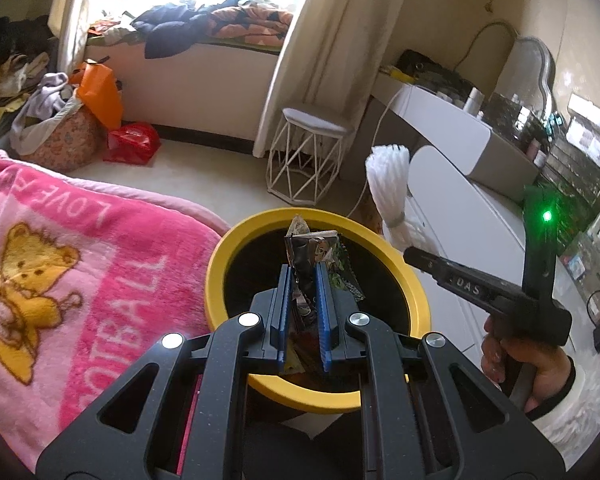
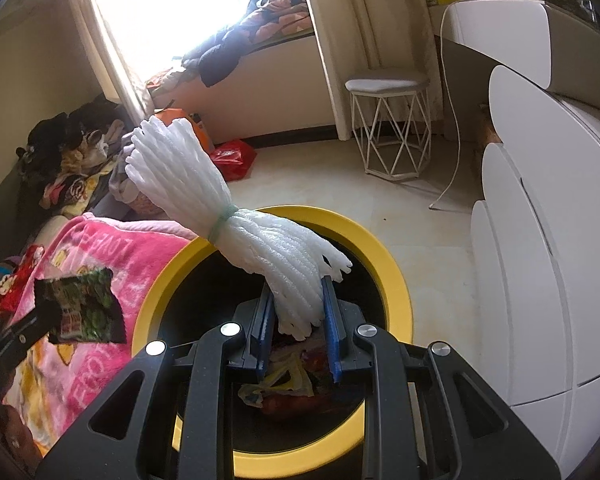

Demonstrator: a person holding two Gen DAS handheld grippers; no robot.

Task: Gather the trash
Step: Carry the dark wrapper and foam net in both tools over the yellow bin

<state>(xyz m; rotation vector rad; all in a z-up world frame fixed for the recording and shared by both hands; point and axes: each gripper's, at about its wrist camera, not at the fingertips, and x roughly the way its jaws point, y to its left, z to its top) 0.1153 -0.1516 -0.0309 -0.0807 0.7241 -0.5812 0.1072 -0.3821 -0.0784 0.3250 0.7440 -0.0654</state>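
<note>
Both grippers loaded, both over the bin.

Left gripper (image 1: 304, 280): jaws pinched tight on a crumpled snack wrapper (image 1: 306, 248), which stands up between the blue pads above the yellow-rimmed bin (image 1: 220, 264). In the right wrist view the same wrapper (image 2: 86, 304) looks to sit over the pink blanket (image 2: 100, 248) just left of the rim, so its true place over the opening is uncertain.

Right gripper (image 2: 296, 304): jaws closed most of the way on the loose end of a white foam net bundle (image 2: 220, 208), tied mid-length with a green band (image 2: 222, 220). The bundle slants up and to the left across the far-left rim. Trash already lies in the bin's dark interior.

Risks, judged from this:
- Foam bundle is long and light. Let go as it lies, the far end would likely catch the rim and tip it out onto the blanket or floor (image 2: 380, 200).
- Grip is on loose strands only; some may slip or snag on the ribbed pads.
- Wrapper released before it is clearly inside the rim may flutter onto the bed.
- Thin film could cling to a pad.
- The two grippers work near each other; a knock is possible.
</note>
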